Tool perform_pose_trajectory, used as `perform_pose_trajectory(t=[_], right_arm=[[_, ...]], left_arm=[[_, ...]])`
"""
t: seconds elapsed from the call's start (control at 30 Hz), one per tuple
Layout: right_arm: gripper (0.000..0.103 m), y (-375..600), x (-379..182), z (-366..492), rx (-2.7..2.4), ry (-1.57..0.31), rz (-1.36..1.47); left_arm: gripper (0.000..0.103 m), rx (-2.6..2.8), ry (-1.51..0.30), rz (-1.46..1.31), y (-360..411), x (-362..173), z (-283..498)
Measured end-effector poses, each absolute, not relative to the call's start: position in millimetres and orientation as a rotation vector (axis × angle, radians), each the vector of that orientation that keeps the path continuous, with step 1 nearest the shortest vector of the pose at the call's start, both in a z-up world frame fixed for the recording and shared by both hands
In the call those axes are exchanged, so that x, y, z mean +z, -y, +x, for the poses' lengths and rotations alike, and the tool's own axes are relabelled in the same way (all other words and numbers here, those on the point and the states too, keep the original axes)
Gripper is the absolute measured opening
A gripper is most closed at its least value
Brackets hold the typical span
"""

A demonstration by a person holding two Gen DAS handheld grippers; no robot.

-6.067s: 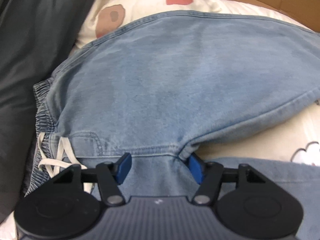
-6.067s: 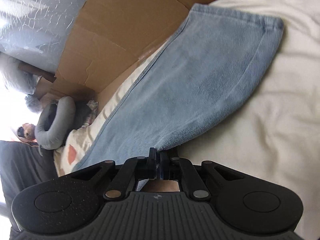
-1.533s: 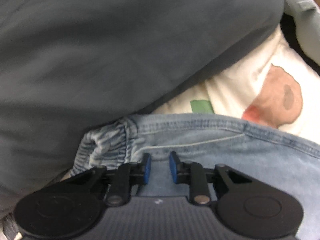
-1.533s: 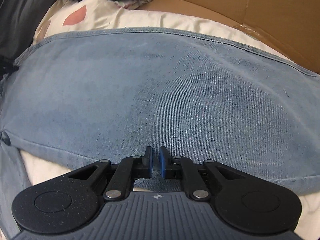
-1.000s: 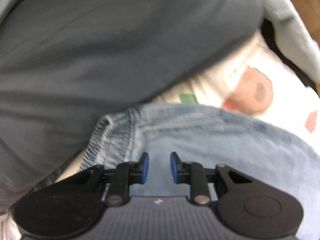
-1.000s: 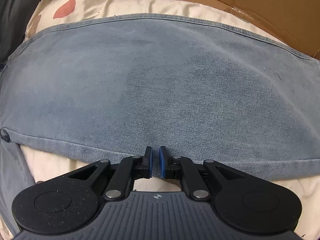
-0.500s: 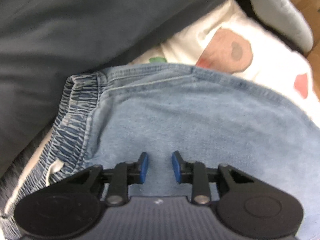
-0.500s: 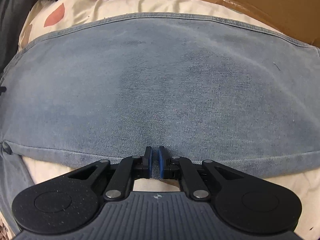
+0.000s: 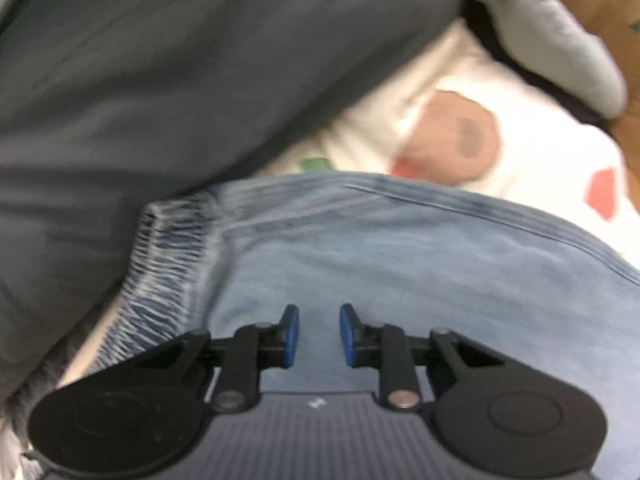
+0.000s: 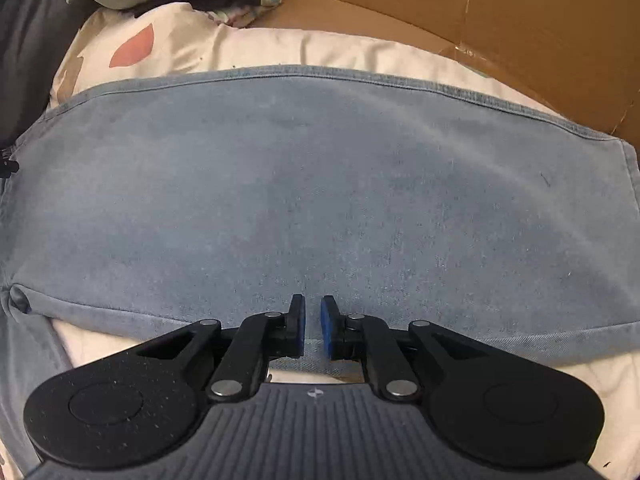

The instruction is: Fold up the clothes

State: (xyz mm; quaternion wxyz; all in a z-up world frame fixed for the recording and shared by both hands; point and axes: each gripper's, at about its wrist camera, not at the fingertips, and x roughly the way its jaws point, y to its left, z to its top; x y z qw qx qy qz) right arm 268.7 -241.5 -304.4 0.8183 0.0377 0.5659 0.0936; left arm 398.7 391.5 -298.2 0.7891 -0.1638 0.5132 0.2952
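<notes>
Both grippers, left (image 9: 319, 334) closing, right (image 10: 313, 330) narrow, above jeans (image 10: 320, 208) (lengthwise left-right, waistband (image 9: 172, 264) leftward).

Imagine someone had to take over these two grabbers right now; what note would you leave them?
Left gripper: over the jeans near the waistband, jaws closing, a gap still between them, nothing pinched.
Right gripper: jaws narrowly apart at the near edge of the jeans; grip unclear.
Jeans: flat on the printed bedsheet, legs laid one over the other, cardboard behind.
Done: lengthwise fold.
Left: fold them shorter, probably hem towards waistband.
</notes>
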Motion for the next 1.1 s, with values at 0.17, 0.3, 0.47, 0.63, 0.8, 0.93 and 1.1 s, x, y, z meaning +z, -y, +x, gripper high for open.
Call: perform_pose_trajectory(t=[0.17, 0.3, 0.47, 0.63, 0.8, 0.93, 1.1], right_arm=[[0.013, 235.8, -309.9, 268.1, 0.216, -1.239, 0.068], [0.015, 231.8, -320.1, 270.6, 0.204, -1.274, 0.069], [0.015, 231.6, -322.6, 272.0, 0.19, -1.279, 0.085], [0.015, 233.8, -323.1, 270.3, 0.188, -1.276, 0.103], [0.014, 237.3, -323.9, 272.4, 0.203, -1.285, 0.106], [0.014, 238.0, -324.8, 272.3, 0.203, -1.287, 0.103], [0.014, 237.4, -323.9, 269.7, 0.202, -1.282, 0.101]], left_arm=[[0.02, 0.529, -1.108, -0.373, -365.1, -297.1, 393.1], [0.015, 0.448, -1.128, -0.409, -340.6, -300.0, 384.8], [0.012, 0.375, -1.141, -0.39, -317.9, -301.6, 379.3], [0.01, 0.364, -1.178, -0.334, -308.7, -317.7, 382.8], [0.01, 0.387, -1.201, -0.35, -313.1, -331.2, 395.1], [0.01, 0.401, -1.184, -0.326, -309.0, -324.7, 396.3], [0.01, 0.406, -1.138, -0.332, -316.5, -312.9, 404.8]])
